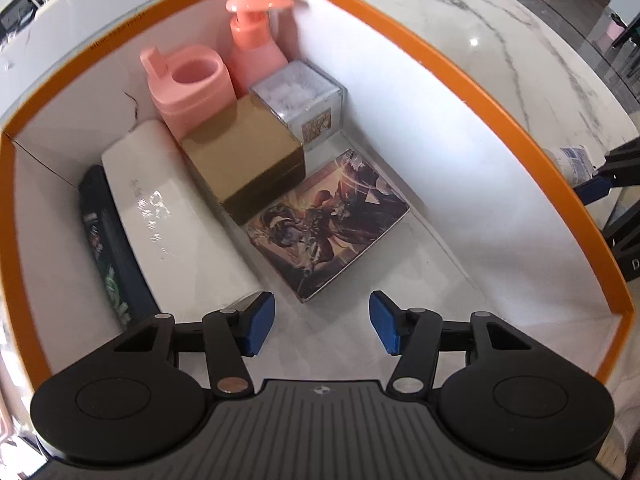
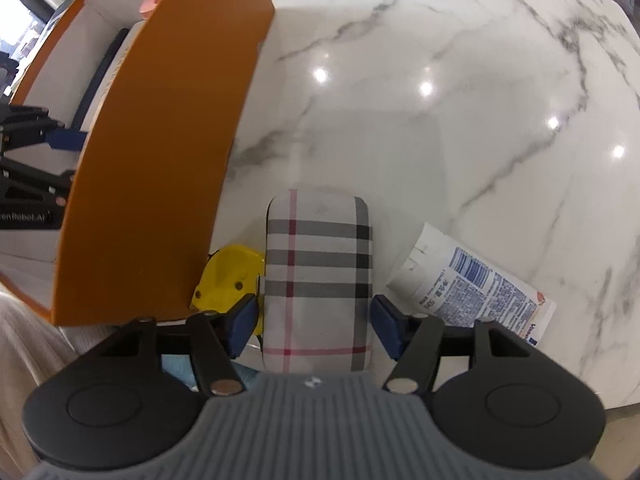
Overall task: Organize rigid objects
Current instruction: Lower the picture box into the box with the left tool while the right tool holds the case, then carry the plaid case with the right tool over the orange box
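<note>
L gripper (image 1: 322, 326) sits nearest the cam in left wrist view, pointing down into the orange box (image 1: 480, 92), blue pads (image 1: 262, 328) spread w/ nothing between, only bare white box floor under the gap

Box contents, back corner to front:
- pink pump bottle (image 1: 252, 52) upright in far corner
- pink cup (image 1: 192, 88) w/ handle tab, upright, just beside the bottle on its left
- clear cube box (image 1: 304, 100) touching the bottle base, right of the cup
- brown carton (image 1: 244, 164) in front of cup + cube, touching both
- illustrated flat box (image 1: 332, 220) lying flat on the floor, against the carton's front-right side
- white case (image 1: 176, 216) lying lengthwise left of the carton
- dark book-like item (image 1: 108, 240) wedged between white case and the left wall, on its edge

R gripper (image 2: 316, 328) is outside the box, over the marble table (image 2: 440, 100), pointing steeply down. Jaws spread, straddling the plaid case (image 2: 320, 280); left pad looks touching or nearly so, right pad has a small gap, so not pinching it. Case lies flat on the table, long axis running away from the cam, just beside the box's outer orange wall

Yellow item (image 2: 224, 276) sits between plaid case and box wall, partly hidden, can't tell what it is. White tube (image 2: 472, 280) w/ blue print lies on the table right of the case, near, not touching. Something light blue under the R gripper's left finger, too hidden to ID. L gripper's black frame also visible at far left of right wrist view, inside the box
</note>
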### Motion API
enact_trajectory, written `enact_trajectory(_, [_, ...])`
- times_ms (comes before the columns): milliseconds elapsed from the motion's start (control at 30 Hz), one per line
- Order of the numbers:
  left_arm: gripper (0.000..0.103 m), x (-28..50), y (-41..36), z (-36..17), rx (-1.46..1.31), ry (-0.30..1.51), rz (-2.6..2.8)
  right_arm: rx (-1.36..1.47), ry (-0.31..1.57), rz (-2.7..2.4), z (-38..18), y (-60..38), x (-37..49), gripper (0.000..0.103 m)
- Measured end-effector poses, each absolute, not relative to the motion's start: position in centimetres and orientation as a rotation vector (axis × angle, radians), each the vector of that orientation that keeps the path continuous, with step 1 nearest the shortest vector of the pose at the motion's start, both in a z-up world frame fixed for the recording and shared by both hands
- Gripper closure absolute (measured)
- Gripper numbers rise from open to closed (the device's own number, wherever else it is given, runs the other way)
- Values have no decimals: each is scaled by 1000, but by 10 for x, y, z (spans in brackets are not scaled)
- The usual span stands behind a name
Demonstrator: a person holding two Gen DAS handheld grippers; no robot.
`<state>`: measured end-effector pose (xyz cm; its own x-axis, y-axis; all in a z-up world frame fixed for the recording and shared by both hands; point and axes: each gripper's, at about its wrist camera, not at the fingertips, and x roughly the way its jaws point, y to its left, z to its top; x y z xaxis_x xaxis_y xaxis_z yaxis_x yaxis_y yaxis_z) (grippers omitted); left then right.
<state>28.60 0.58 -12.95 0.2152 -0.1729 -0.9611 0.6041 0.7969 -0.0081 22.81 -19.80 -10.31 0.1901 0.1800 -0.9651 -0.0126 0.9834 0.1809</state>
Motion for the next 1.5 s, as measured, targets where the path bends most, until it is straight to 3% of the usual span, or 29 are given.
enact_trajectory(100, [38,291,6,-135,376,1259,-548,183,1372,125,-105,-200,229,34])
enact_trajectory(333, [49,305,13,-140,248,1279,-489,168,1354,147,-102,-197,223,38])
enact_trajectory(667, [50,303,13,-133,241,1267,-465,96,1274,207,-65,-196,223,41])
enact_trajectory(700, [50,300,15,-129,237,1262,-467,105,1256,235,-57,-196,222,75])
enact_trajectory(733, [50,297,18,-124,232,1250,-471,88,1261,221,-51,-196,225,84])
enact_trajectory(800, [50,290,26,-114,217,1230,-479,37,1272,185,-44,-195,228,89])
enact_trajectory(1100, [49,253,34,-76,176,1110,-448,-29,1280,176,-48,-196,238,91])
enact_trajectory(1167, [49,248,37,-74,169,1097,-431,-42,1287,169,-53,-199,241,88])
enact_trajectory(1233, [49,242,41,-73,153,1093,-409,-64,1302,165,-60,-197,244,75])
enact_trajectory(1267, [49,242,43,-74,141,1095,-401,-73,1301,163,-63,-195,244,74])
enact_trajectory(1500, [49,230,64,-75,70,1092,-317,-52,1249,163,-66,-188,242,88])
